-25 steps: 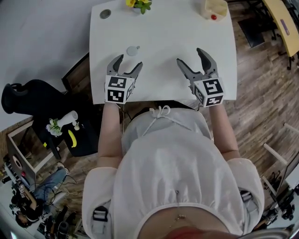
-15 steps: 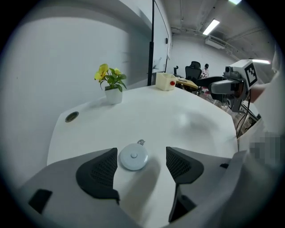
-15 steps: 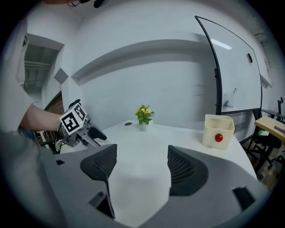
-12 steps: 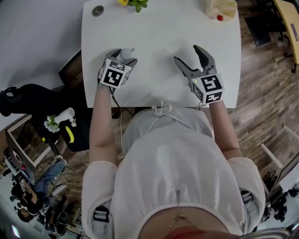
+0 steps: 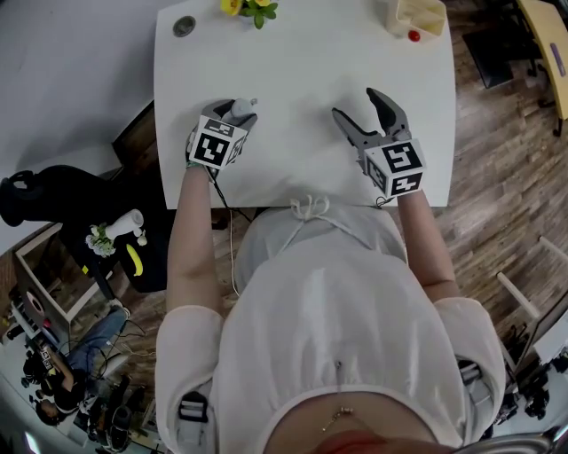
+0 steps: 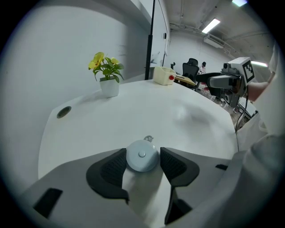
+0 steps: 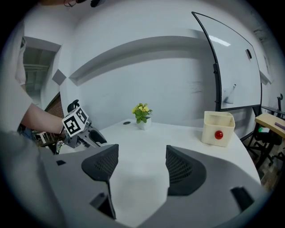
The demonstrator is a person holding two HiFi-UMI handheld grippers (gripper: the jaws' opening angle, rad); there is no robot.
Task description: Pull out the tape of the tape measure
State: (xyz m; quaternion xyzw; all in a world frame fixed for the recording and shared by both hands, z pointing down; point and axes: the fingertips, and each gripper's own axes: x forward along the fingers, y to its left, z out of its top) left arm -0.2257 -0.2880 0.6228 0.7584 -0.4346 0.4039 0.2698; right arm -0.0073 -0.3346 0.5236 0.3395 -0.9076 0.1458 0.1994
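Observation:
The tape measure (image 5: 241,107) (image 6: 142,155) is a small round pale-blue case lying flat on the white table (image 5: 302,53), with a little metal tab (image 6: 148,138) at its far side. My left gripper (image 5: 232,111) (image 6: 142,164) is down over it, one pad on each side, and its jaws are closing. The left pad is at the case's edge and a thin gap shows at the right pad. My right gripper (image 5: 355,103) (image 7: 138,167) hovers over the table to the right, jaws wide but closing slightly, with nothing between them.
A potted yellow flower (image 5: 253,9) (image 6: 109,84) and a round grommet (image 5: 185,27) sit at the table's far left. A cream box with a red button (image 5: 417,16) (image 7: 218,128) stands at the far right. A black chair (image 5: 53,191) is on the floor at left.
My left gripper moved forward and left from the near edge onto the tape measure, and its jaws narrowed around it. The right gripper barely moved.

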